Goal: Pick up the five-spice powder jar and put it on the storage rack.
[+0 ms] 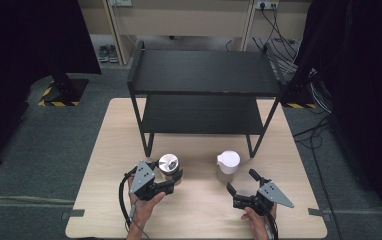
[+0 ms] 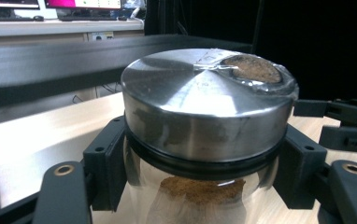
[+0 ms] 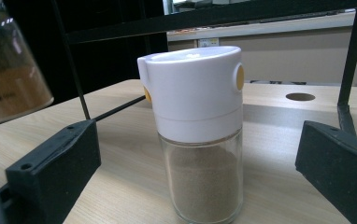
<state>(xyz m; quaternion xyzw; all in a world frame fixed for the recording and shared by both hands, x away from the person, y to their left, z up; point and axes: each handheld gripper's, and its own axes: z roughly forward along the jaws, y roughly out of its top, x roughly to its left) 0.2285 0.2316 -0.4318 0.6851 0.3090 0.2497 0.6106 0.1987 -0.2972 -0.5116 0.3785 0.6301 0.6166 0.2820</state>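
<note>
In the high view, nearest the camera, the person's two hands come in over the front edge of the table (image 1: 104, 150), each holding tongs. The left tongs (image 1: 171, 181) are clamped on a glass jar with a metal lid (image 1: 168, 163), the pads gripping the glass just under the lid; brown powder lies inside. The right tongs (image 1: 240, 186) stand apart, pointing at a glass shaker with a white cap (image 1: 227, 167) that stands upright on the table just ahead of them, untouched, between the two pads in the right gripper view. Beyond both containers, a black two-tier rack (image 1: 204, 75) stands at the table's far side.
</note>
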